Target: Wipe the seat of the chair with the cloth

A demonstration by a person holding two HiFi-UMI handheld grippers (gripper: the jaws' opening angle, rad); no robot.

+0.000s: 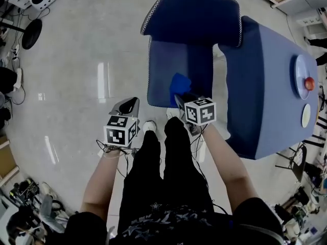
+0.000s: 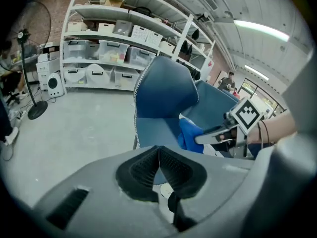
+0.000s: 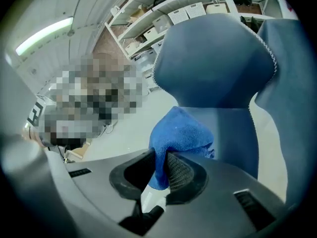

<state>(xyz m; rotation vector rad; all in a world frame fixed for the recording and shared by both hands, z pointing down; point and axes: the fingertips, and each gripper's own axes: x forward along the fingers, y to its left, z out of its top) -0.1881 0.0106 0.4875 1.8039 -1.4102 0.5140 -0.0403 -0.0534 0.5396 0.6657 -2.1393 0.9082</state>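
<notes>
Here we pinch the blue cloth point(image 3: 181, 132) between the jaws of our right gripper point(image 1: 180, 99). The cloth bunches just ahead of them, over the front part of the blue chair's seat point(image 1: 162, 68). Our left gripper point(image 1: 128, 106) hangs to its left, off the seat, its jaws pressed together on nothing.

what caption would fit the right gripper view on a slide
Right gripper shut on a blue cloth, held in front of the blue chair, storage shelves behind.
</notes>
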